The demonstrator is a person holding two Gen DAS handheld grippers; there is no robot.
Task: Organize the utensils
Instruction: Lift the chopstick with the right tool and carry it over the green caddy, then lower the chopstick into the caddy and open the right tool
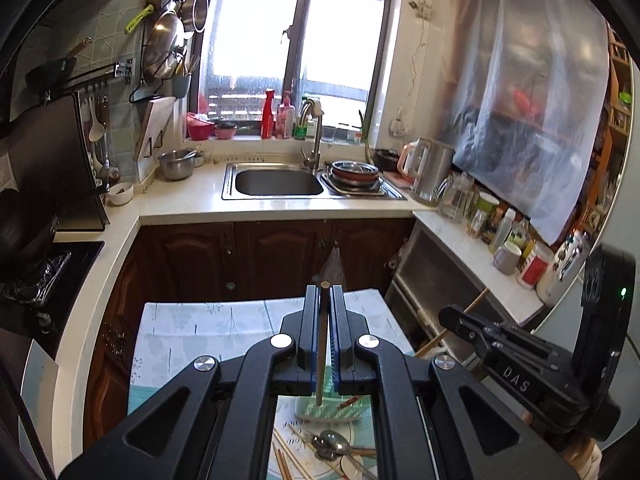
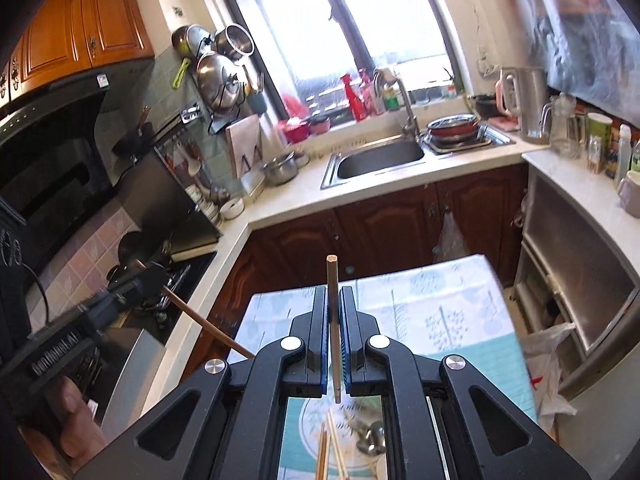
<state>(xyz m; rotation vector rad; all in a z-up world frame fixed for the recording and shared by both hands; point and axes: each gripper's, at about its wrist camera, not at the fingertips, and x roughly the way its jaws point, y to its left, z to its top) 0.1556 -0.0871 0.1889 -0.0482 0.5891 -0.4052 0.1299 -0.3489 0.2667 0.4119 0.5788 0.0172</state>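
While clamped | chopstick (image 1: pixel 322 344) upright between left tool (image 1: pixel 324 292) jaws

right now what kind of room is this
A home kitchen, most likely: a steel sink with a faucet under the window, pans hung on a wall rack, and a kettle on the counter.

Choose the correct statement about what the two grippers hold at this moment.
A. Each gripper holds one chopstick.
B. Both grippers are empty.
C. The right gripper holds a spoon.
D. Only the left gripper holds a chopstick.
A: the left gripper is shut on a dark chopstick, and the right gripper is shut on a lighter chopstick.
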